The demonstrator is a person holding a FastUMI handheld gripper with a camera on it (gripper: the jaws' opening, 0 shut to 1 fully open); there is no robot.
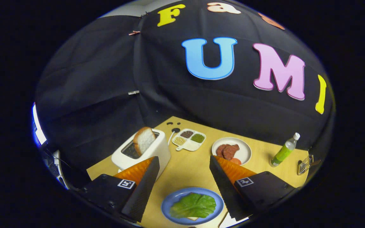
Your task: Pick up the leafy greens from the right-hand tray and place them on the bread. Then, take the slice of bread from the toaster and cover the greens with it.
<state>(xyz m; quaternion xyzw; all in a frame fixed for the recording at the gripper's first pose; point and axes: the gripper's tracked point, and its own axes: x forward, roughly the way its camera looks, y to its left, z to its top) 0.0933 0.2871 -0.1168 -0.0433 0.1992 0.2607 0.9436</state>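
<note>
We see the claw (184, 167) spread wide, its two fingers (143, 186) well apart and holding nothing, raised above the wooden table (188, 171). Low between the fingers, close to us, lies a blue plate (169, 202), and on it the greens (193, 205) are spread flat over a slice of bread (192, 218), of which we catch only a pale corner peeking from under the leaf. Just beyond the left finger stands the white toaster (160, 152), its near corner hidden behind that fingertip, and a second slice (144, 140) sticks up out of its slot, tilted a little. Further ahead, between the fingers and past the toaster, rests a small divided tray (191, 146) with grains or seeds in its compartments; one holds something dark, one something green, one something pale yellow. What they are exactly we cannot tell. Ahead of the right finger sits a white plate (244, 153) with reddish-brown slices of meat (228, 151) on it, partly covered by that fingertip. Further to the right of the claw stands a green bottle (284, 151) with a white cap, and beyond it, at the table's far right side, a small metal object (305, 164) that we cannot make out.
</note>
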